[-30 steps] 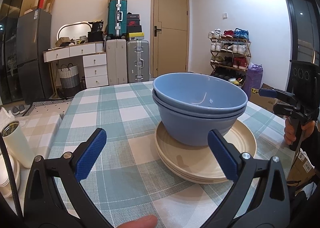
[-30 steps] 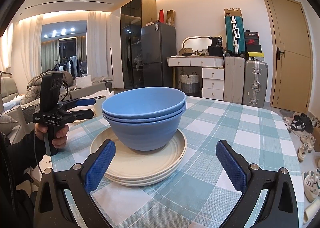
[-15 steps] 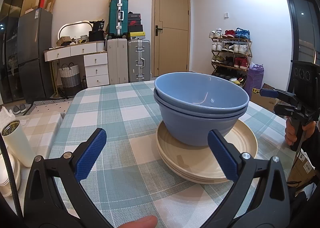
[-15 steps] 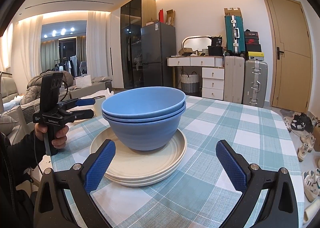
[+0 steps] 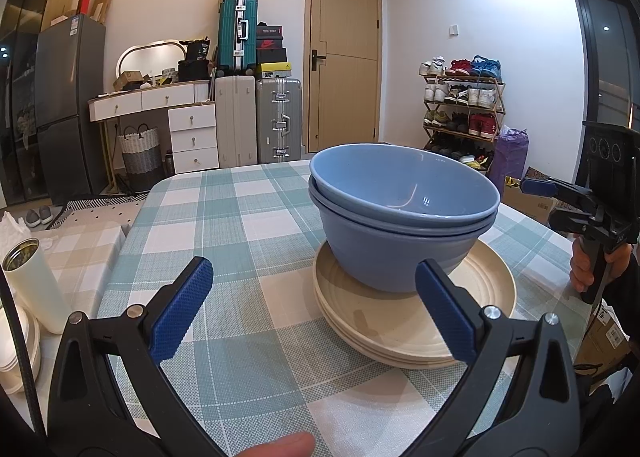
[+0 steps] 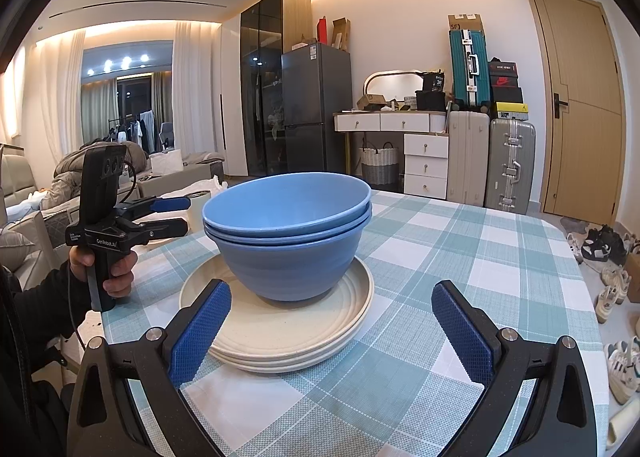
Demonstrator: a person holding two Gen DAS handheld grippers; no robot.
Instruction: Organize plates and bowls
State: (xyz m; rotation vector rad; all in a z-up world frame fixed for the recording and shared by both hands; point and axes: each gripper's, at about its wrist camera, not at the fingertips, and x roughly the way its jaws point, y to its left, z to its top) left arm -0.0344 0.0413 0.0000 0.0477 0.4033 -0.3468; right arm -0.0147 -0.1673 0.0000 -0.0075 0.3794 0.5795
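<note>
Bowls [image 5: 404,217] stacked on plates [image 5: 416,317].

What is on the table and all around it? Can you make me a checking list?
Surface: teal-and-white checked tablecloth, flat.
Job's things: two nested blue bowls standing on stacked cream round plates.
Clutter: white cylindrical cup on a side surface beside the table.
Grippers: left gripper open, holding nothing; right gripper open, holding nothing; both short of the stack.
Cables: black cable at the left view's edge.
Surroundings: wooden door, suitcases, grey fridge, shoe rack.
</note>
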